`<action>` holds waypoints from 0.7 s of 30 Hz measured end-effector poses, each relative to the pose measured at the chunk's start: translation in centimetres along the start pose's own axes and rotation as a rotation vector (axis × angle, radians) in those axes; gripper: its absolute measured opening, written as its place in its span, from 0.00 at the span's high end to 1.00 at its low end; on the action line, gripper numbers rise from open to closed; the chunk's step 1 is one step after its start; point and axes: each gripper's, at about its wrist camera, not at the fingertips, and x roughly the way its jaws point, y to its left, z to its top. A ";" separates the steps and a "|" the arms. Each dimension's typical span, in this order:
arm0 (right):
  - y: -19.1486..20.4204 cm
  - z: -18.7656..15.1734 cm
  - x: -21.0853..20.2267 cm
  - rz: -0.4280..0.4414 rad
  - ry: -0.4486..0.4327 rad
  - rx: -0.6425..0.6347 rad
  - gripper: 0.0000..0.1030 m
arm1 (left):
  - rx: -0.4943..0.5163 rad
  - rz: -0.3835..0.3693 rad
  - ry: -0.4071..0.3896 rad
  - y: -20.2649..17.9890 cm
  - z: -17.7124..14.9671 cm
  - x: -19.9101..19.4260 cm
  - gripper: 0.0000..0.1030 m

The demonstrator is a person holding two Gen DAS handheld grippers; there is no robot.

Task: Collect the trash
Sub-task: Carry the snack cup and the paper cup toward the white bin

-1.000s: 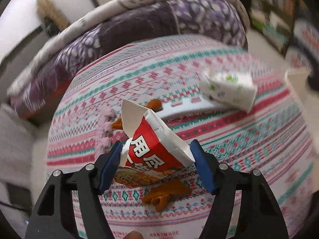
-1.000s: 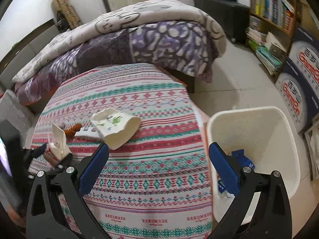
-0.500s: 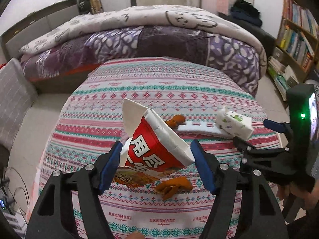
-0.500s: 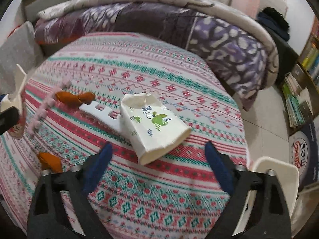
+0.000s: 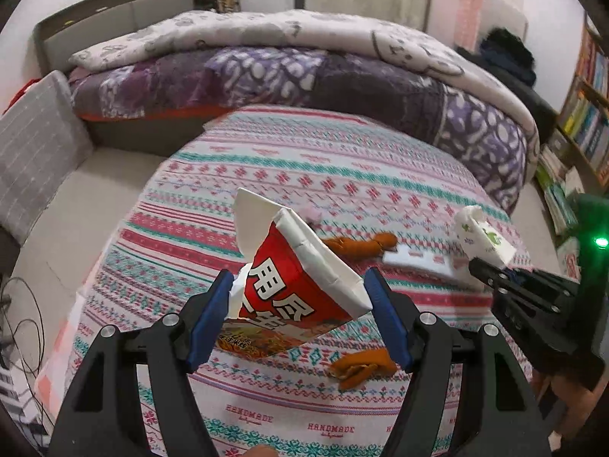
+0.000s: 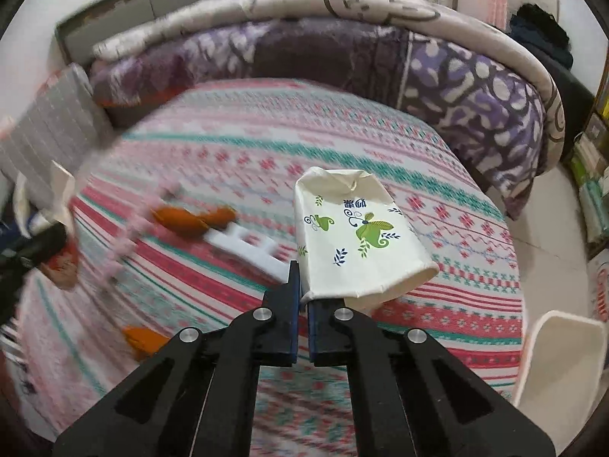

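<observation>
The right claw (image 6: 303,301) has just closed, pinching a crumpled white leaf-printed paper cup (image 6: 354,243); the left claw (image 5: 298,318) clamps a red noodle carton (image 5: 293,289).

My left jaws clasp a red noodle carton (image 5: 300,285), tilted, its white flap open, lifted off the patterned surface (image 5: 304,175). My right jaws pinch the rim of a crumpled white paper cup (image 6: 357,236) printed with green leaves, lying on its side.
</observation>
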 end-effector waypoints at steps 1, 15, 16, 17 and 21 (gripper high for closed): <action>0.3 0.3 -0.8 0.024 -0.020 0.014 0.98 | -0.008 0.008 -0.011 0.1 0.1 -0.3 0.33; 4.2 1.2 -8.9 0.106 -0.245 0.072 0.98 | -0.110 0.177 -0.240 1.8 0.6 -6.2 0.33; 4.4 1.1 -9.2 0.100 -0.259 0.069 0.98 | -0.108 0.185 -0.254 1.7 0.6 -6.6 0.33; 4.6 1.1 -9.4 0.095 -0.270 0.065 0.98 | -0.108 0.191 -0.267 1.5 0.5 -6.9 0.33; 5.2 0.9 -10.5 0.071 -0.311 0.041 0.98 | -0.113 0.204 -0.299 0.9 0.3 -8.1 0.33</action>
